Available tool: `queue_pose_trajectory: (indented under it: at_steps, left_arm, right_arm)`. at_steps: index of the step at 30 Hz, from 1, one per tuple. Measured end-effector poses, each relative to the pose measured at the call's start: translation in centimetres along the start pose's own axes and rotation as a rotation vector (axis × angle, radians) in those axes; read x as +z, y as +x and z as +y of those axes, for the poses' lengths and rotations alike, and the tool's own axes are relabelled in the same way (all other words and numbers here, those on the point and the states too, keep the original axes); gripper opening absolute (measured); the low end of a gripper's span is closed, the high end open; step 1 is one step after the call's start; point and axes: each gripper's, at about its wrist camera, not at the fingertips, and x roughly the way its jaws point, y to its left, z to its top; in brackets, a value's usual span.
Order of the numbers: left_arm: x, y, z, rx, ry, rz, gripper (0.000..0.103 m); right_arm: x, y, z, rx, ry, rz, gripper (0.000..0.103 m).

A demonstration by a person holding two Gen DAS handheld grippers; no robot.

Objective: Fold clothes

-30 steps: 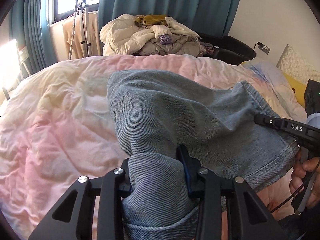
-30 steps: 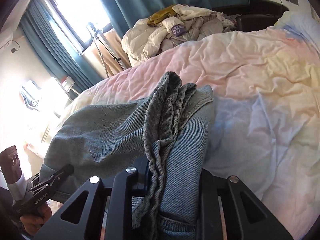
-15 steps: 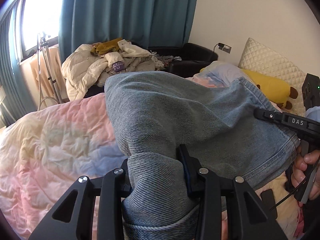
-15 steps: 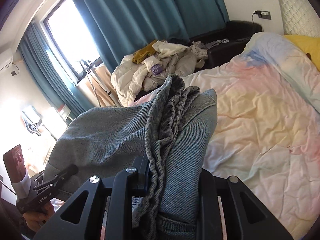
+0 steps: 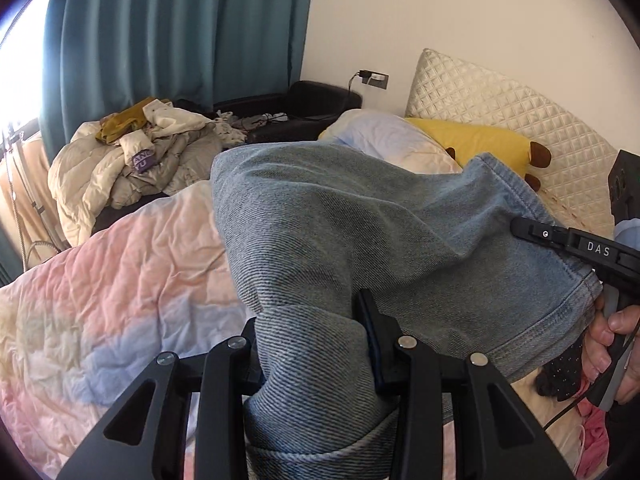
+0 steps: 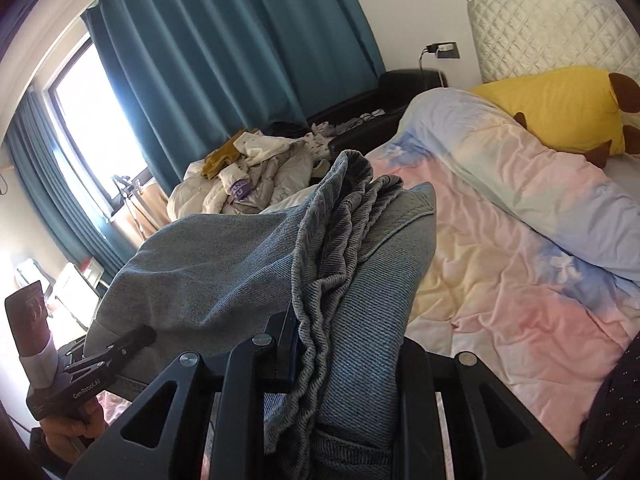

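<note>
Both claws are clamped on one piece of grey-blue denim (image 5: 360,240), which hangs in the air between them above the bed (image 5: 120,280). The left claw (image 5: 316,344) pinches a thick bunched roll of the cloth between its fingers, and from there the denim spreads forward and to its right, ending at the right claw (image 5: 532,232), which bites the stitched hem. Seen from the right claw (image 6: 344,344), several stacked layers stand edge-on between its fingers, and the cloth runs off to its left toward the left claw (image 6: 132,340). So the garment's long axis lies across, from claw to claw, with each holding one end. Ahead of both lies the rumpled pastel quilt (image 6: 520,260); a yellow plush toy (image 6: 560,104) and a quilted pillow (image 5: 500,120) sit farther ahead and to the right, a heap of clothes (image 5: 132,160) ahead and to the left. Nothing stands between denim and quilt.
</note>
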Motion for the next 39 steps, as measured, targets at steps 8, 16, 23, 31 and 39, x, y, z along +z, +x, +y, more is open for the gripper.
queue_pose_trajectory:
  at_steps: [8, 16, 23, 31, 39]
  left_arm:
    - [-0.5, 9.0, -5.1, -0.100, 0.040, 0.064, 0.036]
    - [-3.1, 16.8, -8.6, -0.154, 0.097, 0.078, 0.036]
    - [-5.2, 21.9, -8.7, -0.137, 0.132, 0.097, 0.038]
    - [-5.6, 22.6, -8.6, -0.142, 0.164, 0.104, 0.043]
    - [-5.2, 20.0, -8.8, -0.079, 0.194, 0.171, 0.051]
  right_arm:
    - [-2.5, 1.8, -8.0, -0.101, 0.061, -0.036, 0.020]
    - [-6.6, 4.9, -15.1, -0.196, 0.134, -0.021, 0.020]
    - [-10.5, 8.1, -19.1, -0.275, 0.162, 0.008, 0.024]
    - [-12.4, 9.7, -20.7, -0.298, 0.238, 0.019, 0.033]
    - [-11.0, 7.5, -19.9, -0.334, 0.293, 0.102, 0.044]
